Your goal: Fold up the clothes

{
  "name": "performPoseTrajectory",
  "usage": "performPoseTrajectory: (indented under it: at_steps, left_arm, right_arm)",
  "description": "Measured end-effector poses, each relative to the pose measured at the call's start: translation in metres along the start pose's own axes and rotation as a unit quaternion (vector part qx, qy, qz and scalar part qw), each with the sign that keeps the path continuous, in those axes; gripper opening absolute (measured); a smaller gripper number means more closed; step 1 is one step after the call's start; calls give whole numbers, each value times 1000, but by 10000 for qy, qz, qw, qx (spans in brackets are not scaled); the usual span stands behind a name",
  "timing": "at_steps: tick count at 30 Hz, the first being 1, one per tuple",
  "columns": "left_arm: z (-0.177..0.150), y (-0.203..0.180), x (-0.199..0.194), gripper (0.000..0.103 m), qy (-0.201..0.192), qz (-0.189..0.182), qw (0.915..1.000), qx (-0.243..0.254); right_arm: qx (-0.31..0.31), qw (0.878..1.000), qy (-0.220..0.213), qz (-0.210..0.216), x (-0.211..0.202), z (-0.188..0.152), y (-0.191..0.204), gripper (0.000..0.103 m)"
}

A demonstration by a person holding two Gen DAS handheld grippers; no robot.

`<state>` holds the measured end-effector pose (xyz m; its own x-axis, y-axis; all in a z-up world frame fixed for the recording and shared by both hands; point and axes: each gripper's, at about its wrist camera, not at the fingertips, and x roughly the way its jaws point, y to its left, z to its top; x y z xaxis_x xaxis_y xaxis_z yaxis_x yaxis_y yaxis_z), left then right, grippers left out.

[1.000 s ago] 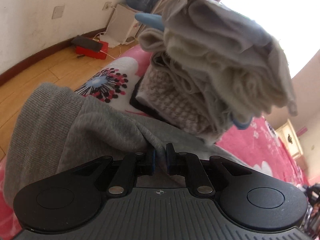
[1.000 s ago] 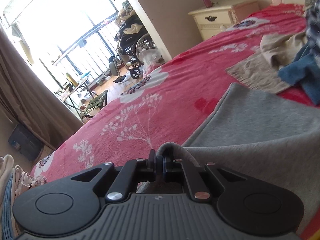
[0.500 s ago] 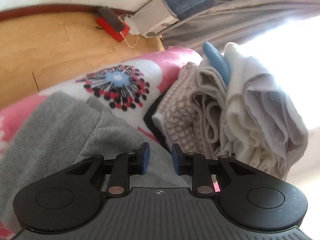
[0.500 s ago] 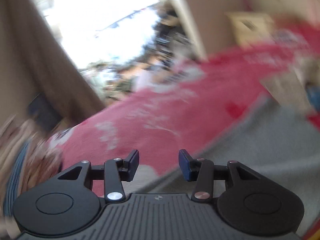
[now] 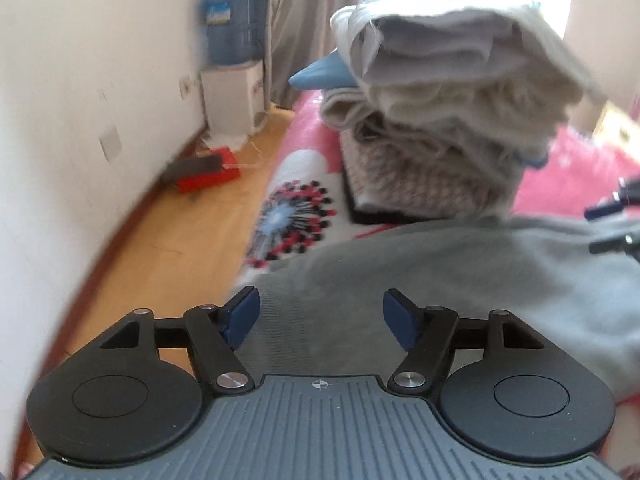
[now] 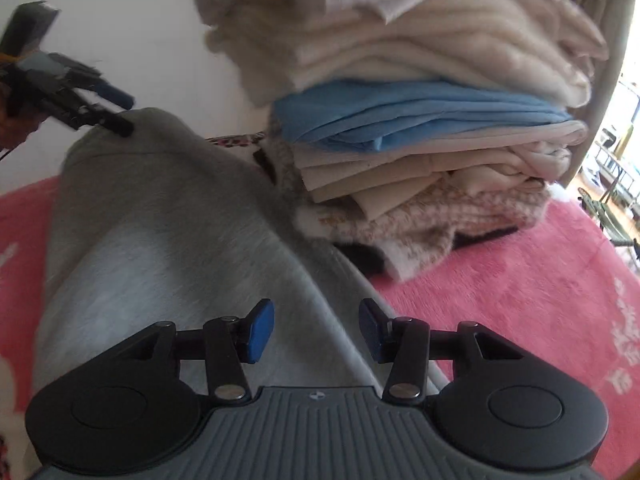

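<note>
left hand-held gripper [image 5: 320, 316]: jaws just opened wide, grey garment [image 5: 440, 272] below, not pinched | right hand-held gripper [image 6: 316, 330]: jaws parted, nothing gripped, above same garment | grey garment: lying on pink bed cover [image 6: 520, 280], against stack of folded clothes [image 6: 420, 120]

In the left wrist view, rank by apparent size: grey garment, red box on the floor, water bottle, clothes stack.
1. Grey garment, though nearest the camera.
2. Clothes stack.
3. Water bottle.
4. Red box, close to the bottle in size; that order is unsure.
</note>
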<state>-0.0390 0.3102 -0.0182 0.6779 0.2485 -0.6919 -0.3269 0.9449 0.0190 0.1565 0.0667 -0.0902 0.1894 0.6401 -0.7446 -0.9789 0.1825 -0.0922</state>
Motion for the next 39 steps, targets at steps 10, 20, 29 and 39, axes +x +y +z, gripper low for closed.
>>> performPoseTrajectory:
  at_steps: [10, 20, 29, 39]
  left_arm:
    - [-2, 5, 22, 33, -332, 0, 9994, 117]
    - [11, 9, 22, 2, -677, 235, 9974, -17]
    - [2, 35, 33, 3, -354, 525, 9966, -521]
    - [-23, 55, -33, 41, -182, 174, 9869, -1591]
  right_arm:
    - [-666, 9956, 133, -648, 2, -3, 28, 2]
    - [-1027, 9855, 41, -1352, 13, 10, 23, 1]
    - [-742, 9826, 108, -1700, 53, -3, 17, 7]
    - [2616, 9565, -925, -898, -88, -28, -53, 35]
